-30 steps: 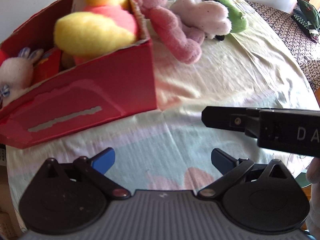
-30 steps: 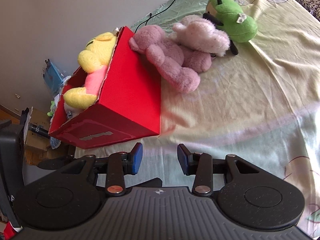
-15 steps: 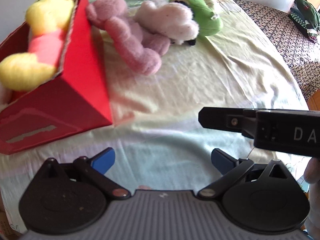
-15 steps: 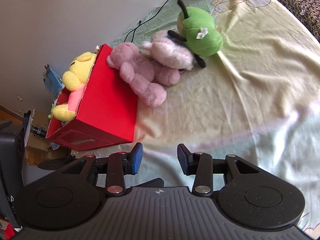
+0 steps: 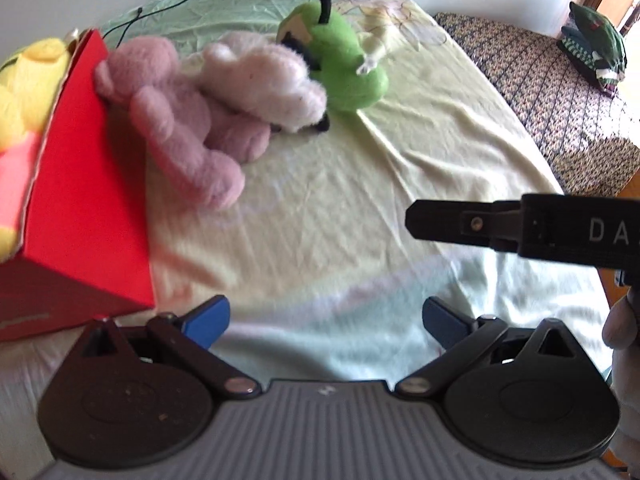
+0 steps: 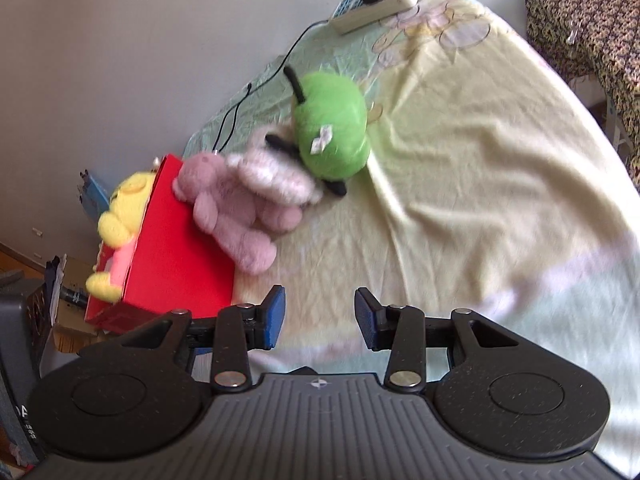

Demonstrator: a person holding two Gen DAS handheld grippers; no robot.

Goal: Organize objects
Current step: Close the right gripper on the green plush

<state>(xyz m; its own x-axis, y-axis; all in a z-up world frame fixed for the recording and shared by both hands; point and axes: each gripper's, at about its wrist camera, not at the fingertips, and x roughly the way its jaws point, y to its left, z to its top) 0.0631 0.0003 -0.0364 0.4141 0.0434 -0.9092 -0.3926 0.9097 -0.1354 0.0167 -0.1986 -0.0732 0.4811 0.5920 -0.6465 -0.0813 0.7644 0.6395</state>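
Three plush toys lie at twelve o'clock on the bed beside the red box [image 5: 92,208]; with both jaws open and empty, I'd bring my right gripper [image 6: 320,314] down squarely over the pink bear [image 6: 232,216], nearest the box.

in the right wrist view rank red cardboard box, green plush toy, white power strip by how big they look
1. red cardboard box
2. green plush toy
3. white power strip, though it lies farthest from the camera, so its true size is unsure.

Both wrist views look forward and down over the bedsheet [image 5: 400,152] from low and close, sharing the red box [image 5: 88,216], pink toy [image 6: 236,216] and green toy [image 6: 332,136]
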